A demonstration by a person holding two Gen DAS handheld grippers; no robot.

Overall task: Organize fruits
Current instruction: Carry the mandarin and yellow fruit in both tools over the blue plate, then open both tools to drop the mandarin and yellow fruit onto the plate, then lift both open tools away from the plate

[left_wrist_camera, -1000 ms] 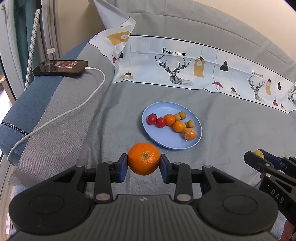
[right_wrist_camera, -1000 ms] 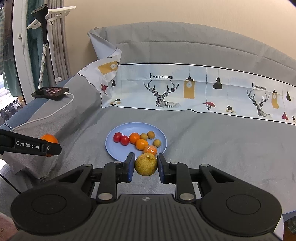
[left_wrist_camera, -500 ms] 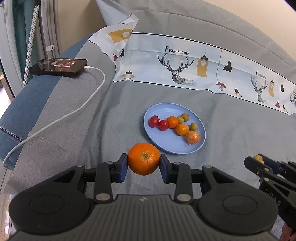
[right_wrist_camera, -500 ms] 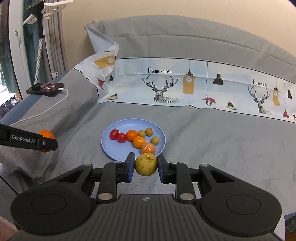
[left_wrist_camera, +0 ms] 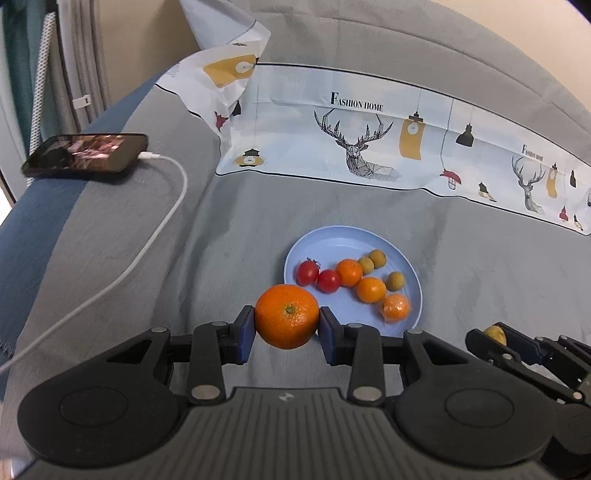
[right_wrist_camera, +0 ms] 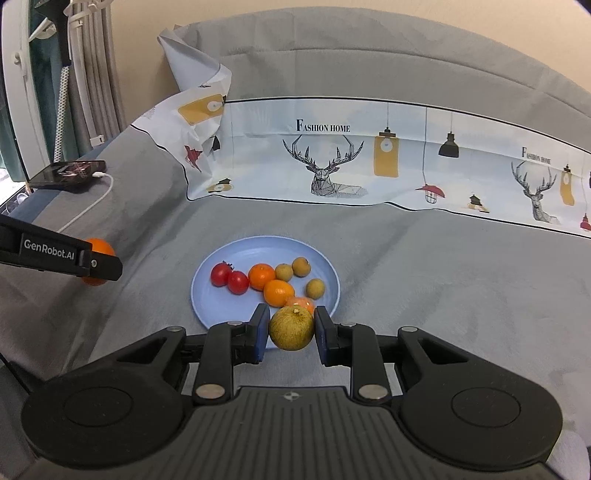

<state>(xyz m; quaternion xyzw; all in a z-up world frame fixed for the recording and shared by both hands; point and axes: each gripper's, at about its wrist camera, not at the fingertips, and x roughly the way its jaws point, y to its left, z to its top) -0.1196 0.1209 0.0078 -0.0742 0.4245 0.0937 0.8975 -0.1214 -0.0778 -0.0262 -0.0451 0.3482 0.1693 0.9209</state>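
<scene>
While both fruits remain above the bedding, the left gripper (left_wrist_camera: pixel 287 322) is clamped on a round, glossy orange (left_wrist_camera: pixel 287 316), and the right gripper (right_wrist_camera: pixel 290 328) is clamped on a smaller round yellow-green fruit with a dull, speckled skin (right_wrist_camera: pixel 291 327). Each fruit sits squarely between blue pads, clear of the cloth. The step in hand appears to be the carry toward the round pale-blue plate (right_wrist_camera: pixel 210 280), which lies just beyond both sets of fingertips. On it rest two red cherry tomatoes (right_wrist_camera: pixel 229 277), small orange citrus fruits (right_wrist_camera: pixel 270 283) and three small tan-green fruits (right_wrist_camera: pixel 300 275), loosely grouped by kind. The next move likely calls for lowering each fruit onto a bare part of the plate beside its like, and parting the jaws only once the fruit rests, since round fruit may roll and knock its neighbours. In the left wrist view the right gripper shows at the lower right edge.

Surface and room: a soft grey bedspread (left_wrist_camera: pixel 498 288) with a printed deer-pattern cloth band (left_wrist_camera: pixel 369 147) behind; a black smartphone (left_wrist_camera: pixel 85 153) on a white charging cable (left_wrist_camera: pixel 162 236) lies well apart at the left; a beige wall (right_wrist_camera: pixel 332 18) closes the scene.
</scene>
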